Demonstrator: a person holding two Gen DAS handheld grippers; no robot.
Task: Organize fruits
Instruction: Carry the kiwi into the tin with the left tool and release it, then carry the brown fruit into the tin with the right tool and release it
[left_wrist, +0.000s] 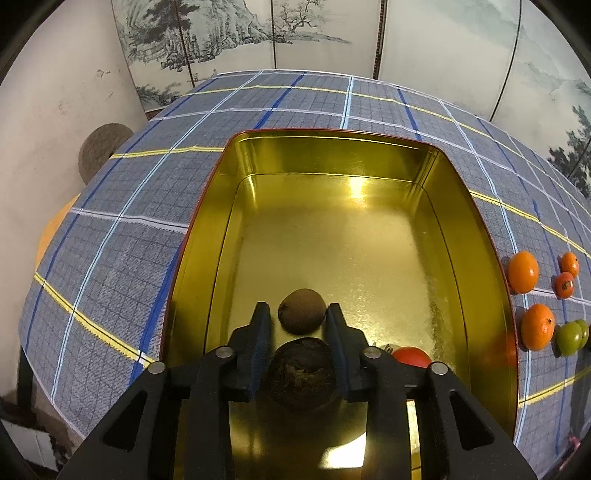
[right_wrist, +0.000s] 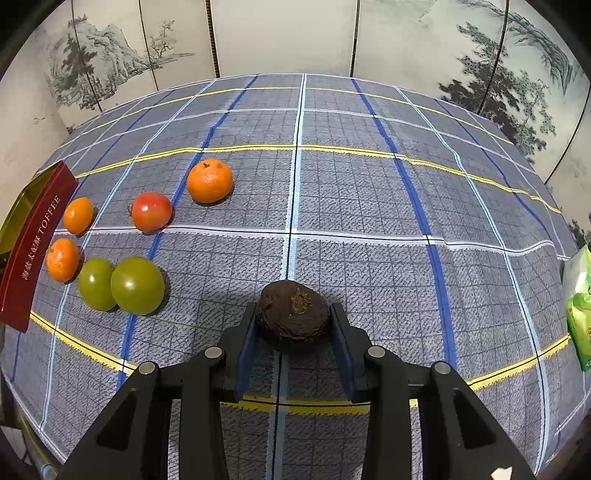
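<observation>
Holding: left gripper (left_wrist: 297, 314), narrowly parted around a dark brown fruit (left_wrist: 301, 373) over the gold tin (left_wrist: 476, 236); it may drop onto the brown fruit below (left_wrist: 302, 311). Right gripper (right_wrist: 293, 317) clasps another dark fruit (right_wrist: 293, 314) above the cloth (right_wrist: 369, 206); slip risk.

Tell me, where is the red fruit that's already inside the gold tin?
In the left wrist view, the red fruit lies on the tin's floor near its right wall, half hidden behind the left gripper's right finger, right of two brown fruits.
</observation>
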